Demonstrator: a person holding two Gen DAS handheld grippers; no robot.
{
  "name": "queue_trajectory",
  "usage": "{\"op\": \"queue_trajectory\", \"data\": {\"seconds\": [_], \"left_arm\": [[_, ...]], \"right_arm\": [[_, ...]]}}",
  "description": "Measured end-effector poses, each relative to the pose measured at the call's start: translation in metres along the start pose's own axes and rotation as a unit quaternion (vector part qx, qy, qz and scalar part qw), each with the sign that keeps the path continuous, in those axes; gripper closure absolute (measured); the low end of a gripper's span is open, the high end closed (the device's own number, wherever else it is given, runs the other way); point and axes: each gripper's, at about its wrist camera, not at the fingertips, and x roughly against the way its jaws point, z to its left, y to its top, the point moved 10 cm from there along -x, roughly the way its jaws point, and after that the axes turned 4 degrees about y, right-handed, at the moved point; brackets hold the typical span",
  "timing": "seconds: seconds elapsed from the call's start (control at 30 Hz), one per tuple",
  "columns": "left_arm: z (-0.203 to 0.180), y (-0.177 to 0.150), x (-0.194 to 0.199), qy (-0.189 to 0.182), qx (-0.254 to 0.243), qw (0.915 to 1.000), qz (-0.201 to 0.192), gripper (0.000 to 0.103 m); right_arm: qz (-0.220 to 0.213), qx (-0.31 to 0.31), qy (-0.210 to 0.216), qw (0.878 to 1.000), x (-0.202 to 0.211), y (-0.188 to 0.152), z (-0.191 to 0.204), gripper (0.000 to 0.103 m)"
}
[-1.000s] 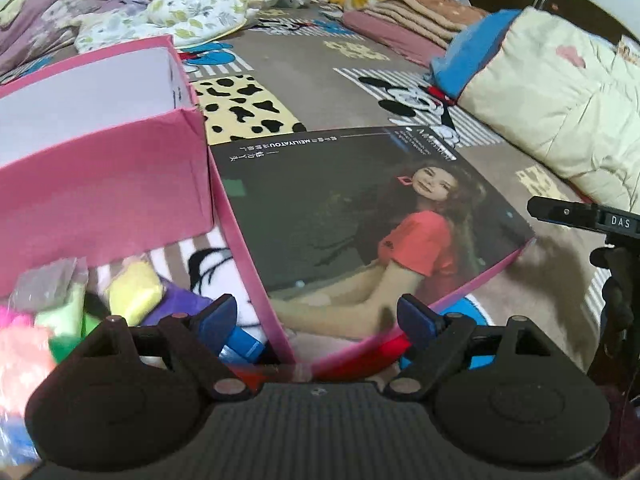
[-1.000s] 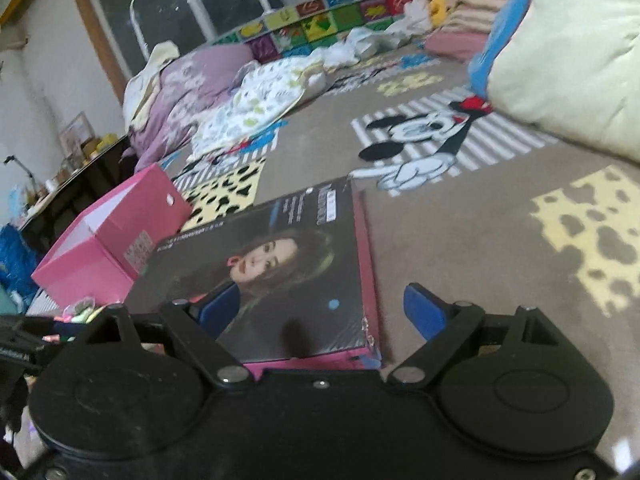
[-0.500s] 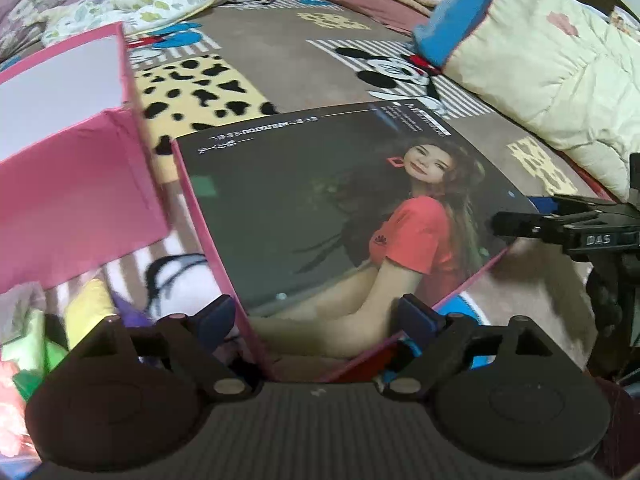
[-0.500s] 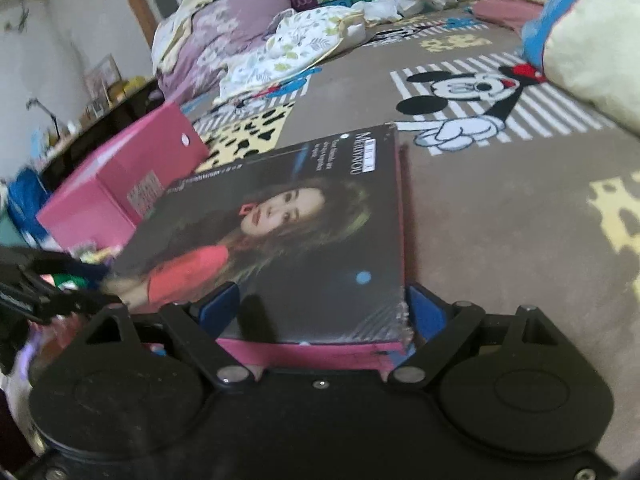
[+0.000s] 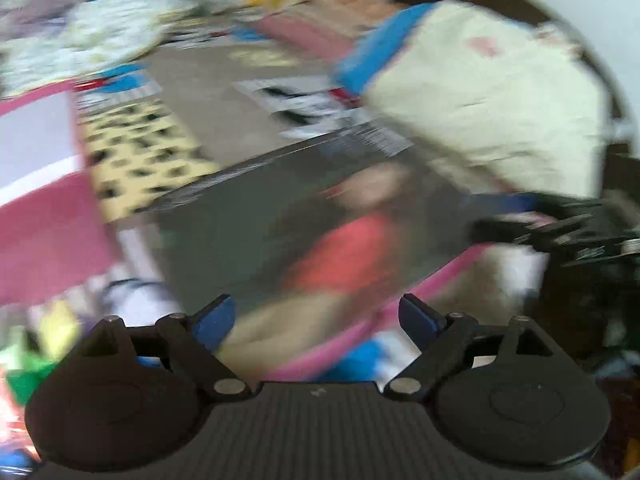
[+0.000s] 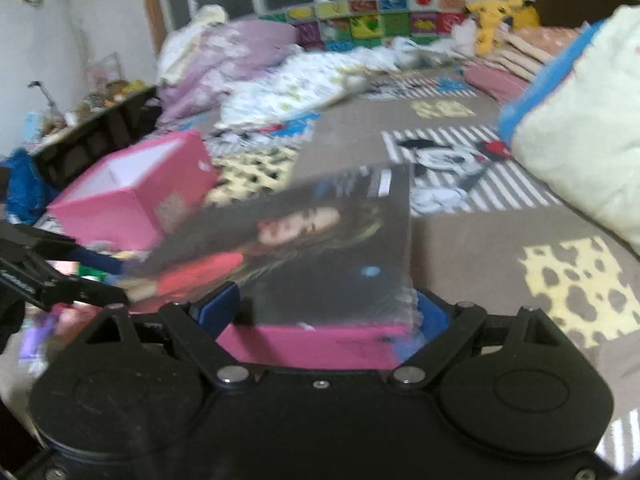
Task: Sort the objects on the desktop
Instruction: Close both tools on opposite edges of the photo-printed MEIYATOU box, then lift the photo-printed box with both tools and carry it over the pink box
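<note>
A flat box with a dark cover showing a woman in a red top (image 5: 320,216) has pink sides and is tilted up off the rug. It also shows in the right wrist view (image 6: 316,264). My right gripper (image 6: 324,312) has its blue fingers on both sides of the box's near edge and holds it. My left gripper (image 5: 316,316) is open, its fingers wide on each side of the box's near corner. The right gripper shows at the right of the left wrist view (image 5: 532,224). The left wrist view is blurred.
An open pink box (image 6: 132,196) stands left of the flat box, also in the left wrist view (image 5: 40,200). Small coloured packets (image 5: 36,344) lie in front of it. A cream pillow (image 6: 580,128) lies to the right. Bedding is piled at the back.
The right gripper has closed in on the flat box's edge and lifted it. Both views have swung upward and the left wrist view is now blurred with motion.
</note>
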Motion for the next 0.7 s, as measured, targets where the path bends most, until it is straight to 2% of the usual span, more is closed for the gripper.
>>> {"op": "queue_trajectory", "data": {"seconds": [0.03,0.1,0.2,0.3,0.37,0.47,0.57,0.7], "left_arm": [[-0.009,0.000,0.006,0.000,-0.010,0.9999,-0.002,0.014],[-0.019,-0.003,0.013,0.028,-0.046,0.9985,-0.008,0.014],[-0.011,-0.008,0.025,0.066,-0.043,0.9965,-0.028,0.014],[0.019,-0.011,0.031,0.075,0.024,0.9962,-0.036,0.014],[0.041,-0.013,0.024,0.085,0.047,0.9948,-0.029,0.014],[0.066,-0.014,0.002,0.101,0.061,0.9930,-0.002,0.014],[0.079,-0.014,-0.024,0.101,0.063,0.9925,0.027,0.014],[0.082,-0.017,-0.053,0.074,0.059,0.9934,0.065,0.014]], "right_arm": [[-0.003,0.009,0.006,1.000,0.003,0.001,0.012,0.013],[-0.001,0.062,-0.027,0.998,0.003,0.002,0.036,0.013],[0.004,0.075,-0.036,0.997,-0.002,-0.002,0.052,0.013],[0.000,0.045,-0.056,0.997,0.000,-0.006,0.039,0.012],[0.012,0.010,-0.076,0.997,-0.002,-0.014,0.018,0.012],[0.045,-0.043,-0.091,0.994,-0.011,-0.030,-0.012,0.012],[0.077,-0.078,-0.095,0.989,-0.023,-0.046,-0.036,0.012],[0.099,-0.109,-0.070,0.987,-0.040,-0.065,-0.049,0.012]]}}
